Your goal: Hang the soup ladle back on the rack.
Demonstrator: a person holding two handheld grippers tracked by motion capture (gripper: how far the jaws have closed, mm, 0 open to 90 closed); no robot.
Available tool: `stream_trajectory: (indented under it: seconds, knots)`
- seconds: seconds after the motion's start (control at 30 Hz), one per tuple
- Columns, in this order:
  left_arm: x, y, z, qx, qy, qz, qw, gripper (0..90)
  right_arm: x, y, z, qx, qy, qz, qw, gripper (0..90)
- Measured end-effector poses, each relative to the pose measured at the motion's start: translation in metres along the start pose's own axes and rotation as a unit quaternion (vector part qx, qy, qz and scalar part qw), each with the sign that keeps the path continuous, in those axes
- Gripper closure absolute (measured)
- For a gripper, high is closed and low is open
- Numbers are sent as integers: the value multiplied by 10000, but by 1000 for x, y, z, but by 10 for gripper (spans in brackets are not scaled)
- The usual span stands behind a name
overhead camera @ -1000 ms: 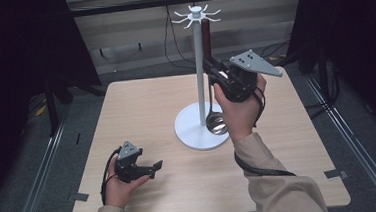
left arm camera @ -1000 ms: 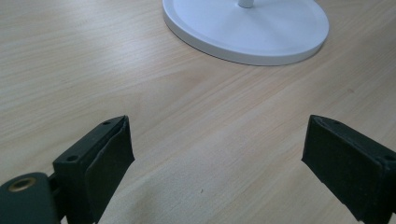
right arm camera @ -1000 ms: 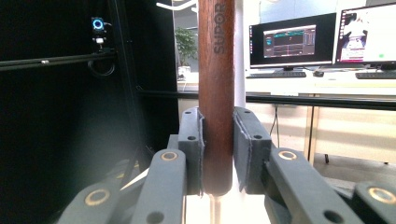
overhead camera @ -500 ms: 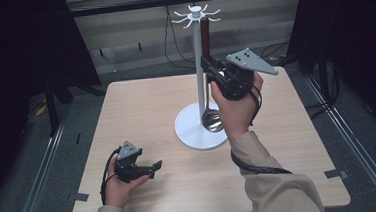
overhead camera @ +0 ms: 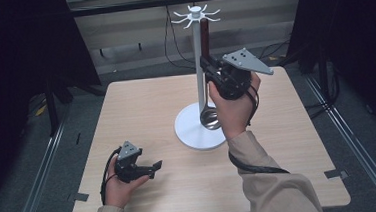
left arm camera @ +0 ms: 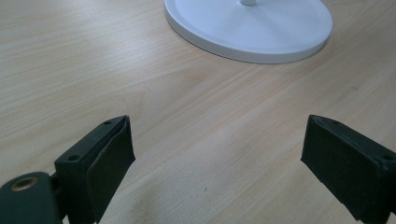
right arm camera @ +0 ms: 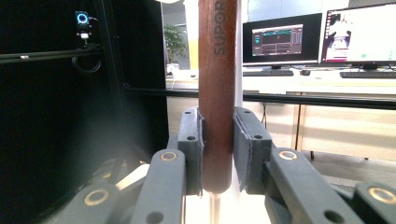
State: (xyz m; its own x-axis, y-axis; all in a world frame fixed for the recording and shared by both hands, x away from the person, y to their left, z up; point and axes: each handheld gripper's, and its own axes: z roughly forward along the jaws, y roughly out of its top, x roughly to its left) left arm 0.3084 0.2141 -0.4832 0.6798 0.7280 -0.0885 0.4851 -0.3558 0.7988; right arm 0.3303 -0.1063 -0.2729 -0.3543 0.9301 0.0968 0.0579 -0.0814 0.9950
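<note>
Right gripper clamps wooden handle; metal end likely whisk.

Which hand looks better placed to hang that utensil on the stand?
Right, probably: the right gripper is clamped on the wooden handle beside the white stand. The left gripper rests open, low near the table edge.

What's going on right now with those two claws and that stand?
Right gripper shut on wooden handle, utensil upright beside white stand. Left gripper open, empty, low over table. Nothing in the way.

Wooden handle top cut off by frame edge; utensil head half hidden behind right hand.
</note>
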Motion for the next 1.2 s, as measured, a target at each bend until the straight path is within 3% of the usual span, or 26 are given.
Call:
stream_trajectory:
  seconds: [0.8, 1.2]
  knots:
    - [0, 0, -1, -9, 22, 16, 10000, 91, -5, -3, 8, 12, -18, 11, 10000, 737]
    - [0, 0, -1, -12, 24, 34, 10000, 92, -10, -3, 4, -70, 20, 1, 10000, 642]
